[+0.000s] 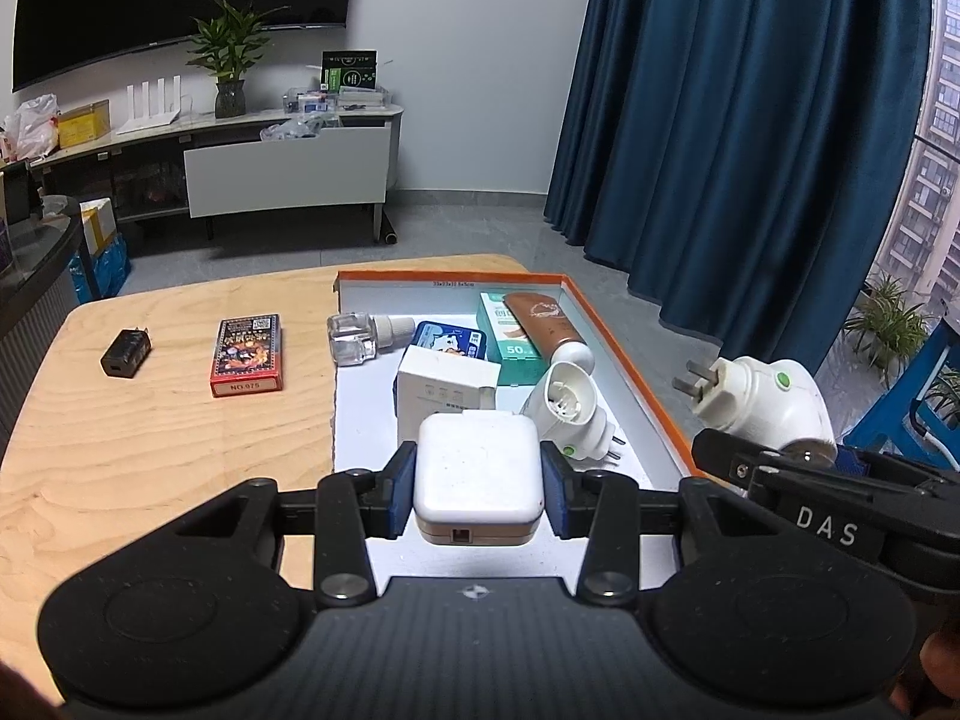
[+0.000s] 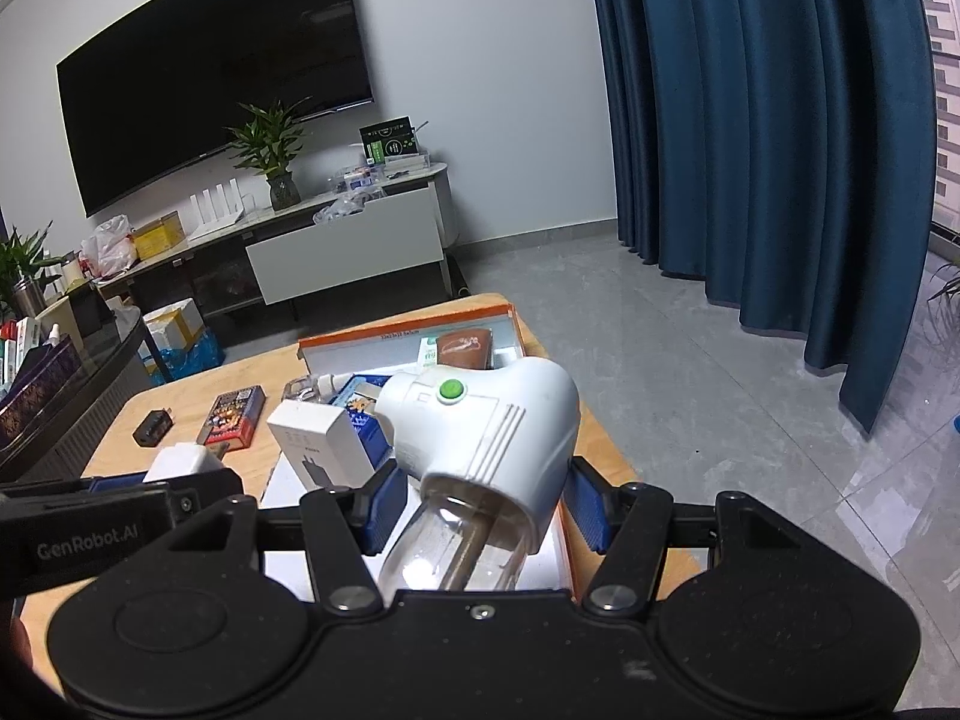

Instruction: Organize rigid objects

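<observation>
My left gripper (image 1: 478, 489) is clamped on a white square charger (image 1: 477, 477); both blue pads press its sides. Just ahead of it and below lies the orange-rimmed box (image 1: 630, 360), with a white carton (image 1: 447, 384), a blue tin (image 1: 450, 339), a green pack (image 1: 507, 330), a brown tube (image 1: 543, 318) and a second white plug-in device (image 1: 570, 414) inside. To the left of this gripper, on the wooden table (image 1: 150, 450), lie a card pack (image 1: 247, 354) and a small black adapter (image 1: 125, 353), well apart from the box. My right gripper (image 2: 480, 507) is closed on a white plug-in vaporizer (image 2: 486, 420) with a green button and a clear bottle, held over the box's near corner.
</observation>
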